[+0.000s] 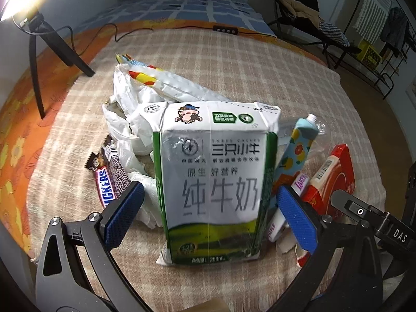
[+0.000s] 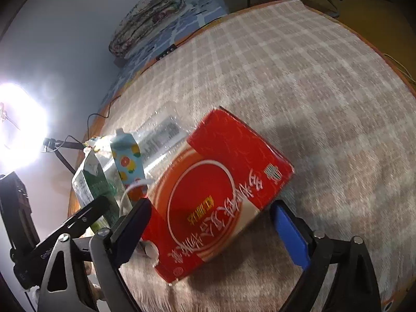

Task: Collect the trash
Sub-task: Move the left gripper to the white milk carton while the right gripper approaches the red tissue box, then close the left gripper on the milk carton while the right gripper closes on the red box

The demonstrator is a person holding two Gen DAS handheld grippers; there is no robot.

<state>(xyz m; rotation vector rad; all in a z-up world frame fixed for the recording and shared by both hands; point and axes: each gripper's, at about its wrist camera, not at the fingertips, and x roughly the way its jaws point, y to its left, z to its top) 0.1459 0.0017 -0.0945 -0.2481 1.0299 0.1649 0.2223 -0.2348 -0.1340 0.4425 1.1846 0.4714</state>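
In the left wrist view, a milk carton (image 1: 213,179) is seen standing upright in the middle of the frame, on a checked blanket (image 1: 260,65) that covers a bed. The left tongs (image 1: 210,213) are held wide, with 1 blue pad at each side of the carton; no pad is seen to press on it. Behind the carton, in the upper left part of the pile, crumpled white paper (image 1: 145,104) is found. A Snickers wrapper (image 1: 109,179) lies at the left of the carton, just beside the paper. At the right, a blue tube (image 1: 296,150) with fruit pattern leans, and further right a red box (image 1: 335,176) is seen, with the other tongs partly before it.

In the right wrist view, the red box (image 2: 221,189) lies flat on the blanket (image 2: 312,78) in the middle of the frame. The right tongs (image 2: 210,231) are wide, and the box lies between the 2 fingers; the left finger is close to its edge, but it cannot be told if it touches. The right pad stands apart from the box. The carton (image 2: 91,182) and the tube (image 2: 128,161) are seen at the left of the frame, and a clear plastic piece (image 2: 161,132) lies behind them. A bright lamp (image 2: 18,127) shines at the left edge.
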